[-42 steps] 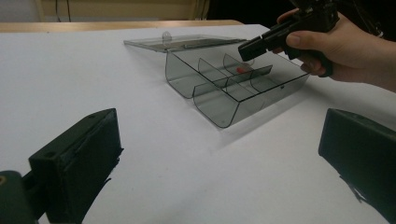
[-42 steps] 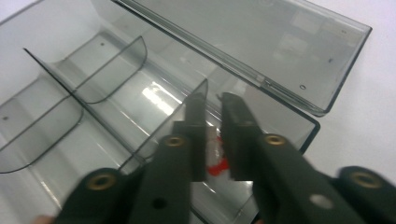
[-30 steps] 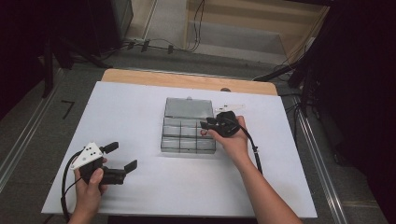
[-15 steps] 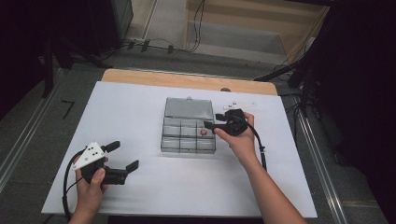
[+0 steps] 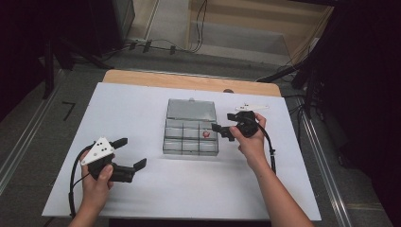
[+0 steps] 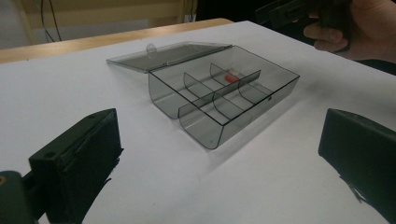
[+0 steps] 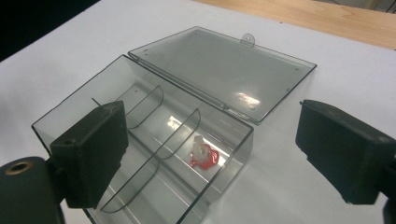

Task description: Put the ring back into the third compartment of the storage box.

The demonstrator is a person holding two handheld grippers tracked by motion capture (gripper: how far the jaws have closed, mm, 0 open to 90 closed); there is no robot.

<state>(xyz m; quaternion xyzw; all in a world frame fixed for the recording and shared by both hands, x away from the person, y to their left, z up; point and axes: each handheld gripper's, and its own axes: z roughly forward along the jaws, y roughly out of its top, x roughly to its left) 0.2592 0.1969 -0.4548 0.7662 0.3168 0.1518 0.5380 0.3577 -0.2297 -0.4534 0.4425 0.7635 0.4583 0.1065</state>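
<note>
A smoky clear compartment box [image 5: 190, 152] lies mid-table with its lid [image 5: 191, 109] folded flat behind it. A small red and white piece [image 5: 206, 135] rests in a compartment on the box's right side, also seen in the right gripper view as the piece [image 7: 203, 156] and in the left gripper view as the piece [image 6: 230, 78]. My right gripper [image 5: 224, 122] hovers just right of the box, pointing left; its jaws have just been opening and hold nothing. My left gripper [image 5: 131, 152] stands open near the front left, well apart from the box [image 6: 219, 135].
The box sits on a white sheet [image 5: 189, 194] over a wooden table whose back edge [image 5: 189, 81] shows. A small white object [image 5: 251, 107] lies at the back right, behind the right hand. Cables trail on the floor beyond.
The right gripper drew back to the right from over the box and opened. The red and white piece now lies free in its compartment. The left hand shifted slightly.
</note>
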